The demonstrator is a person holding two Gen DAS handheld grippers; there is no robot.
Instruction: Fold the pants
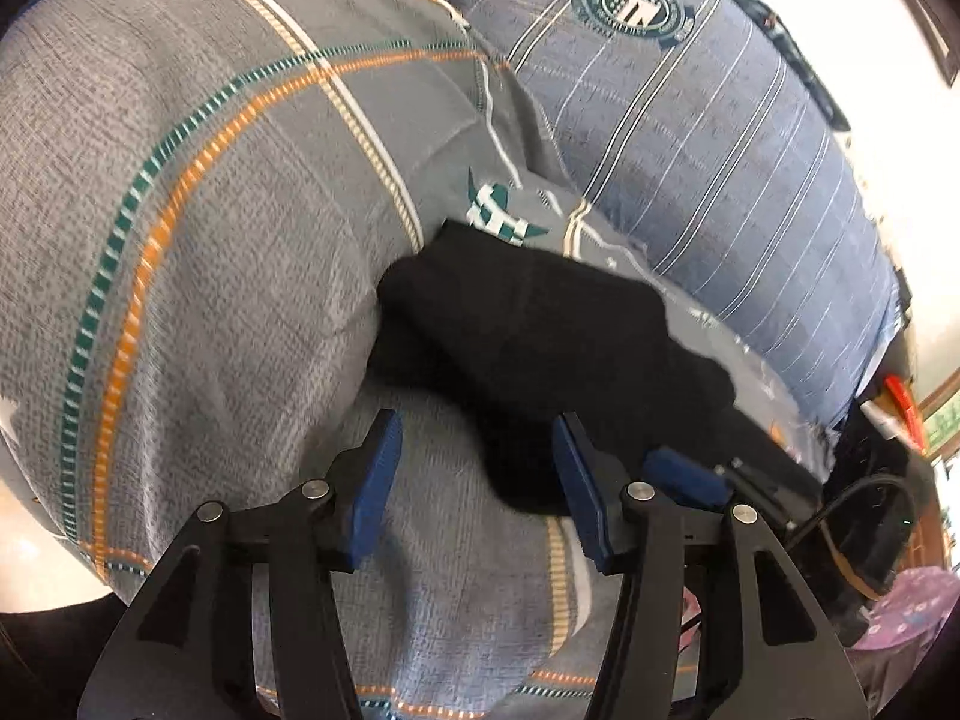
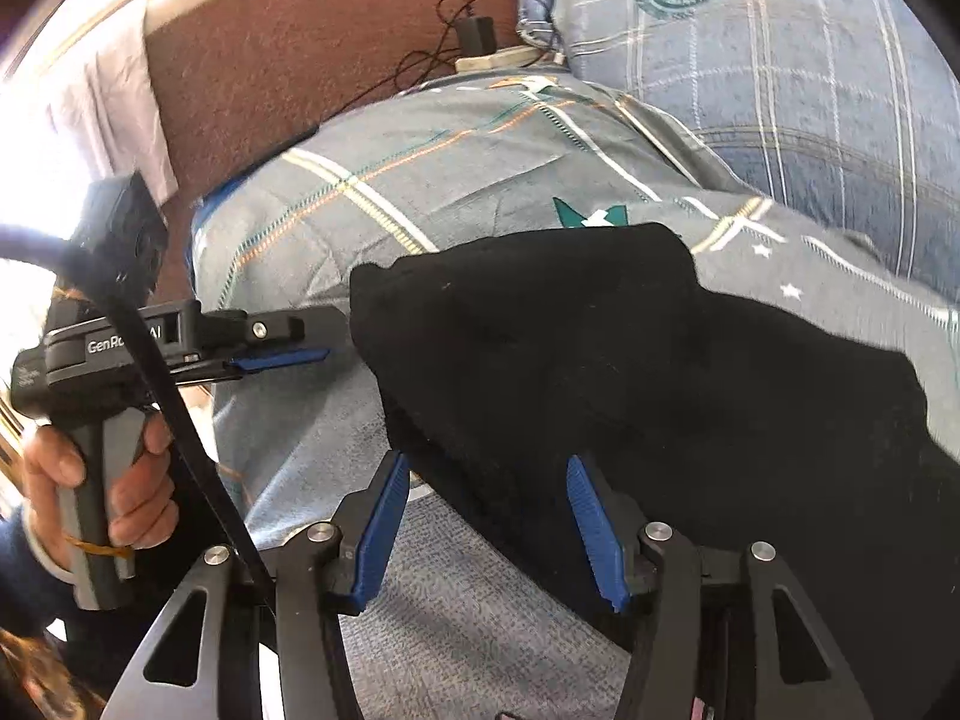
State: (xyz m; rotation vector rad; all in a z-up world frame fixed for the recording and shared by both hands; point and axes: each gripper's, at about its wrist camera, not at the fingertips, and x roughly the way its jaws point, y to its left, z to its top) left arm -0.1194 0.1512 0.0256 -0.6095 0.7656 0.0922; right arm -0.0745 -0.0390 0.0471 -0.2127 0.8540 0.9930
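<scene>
Pants [image 2: 630, 372]: black, bunched in a rough fold on my bed [image 1: 210, 210], beside the blue pillow [image 1: 690, 138].
Left tool [image 1: 474, 468]: released; jaws apart, nothing pinched, the near pants edge lying between the tips.
Right tool [image 2: 489, 510]: released; jaws apart above the near hem, no cloth pinched.
Left hand [image 2: 96, 480]: grips the left tool's handle, seen in the right wrist view.
Stage: I judge the fold to be loose, uneven and unfinished.
Risk 1: closing too shallow may catch one layer only, so the fold peels open.
Risk 2: closing too deep may snag the bedcover as well.
Risk 3: uneven pulls by my two tools would skew the edges.
</scene>
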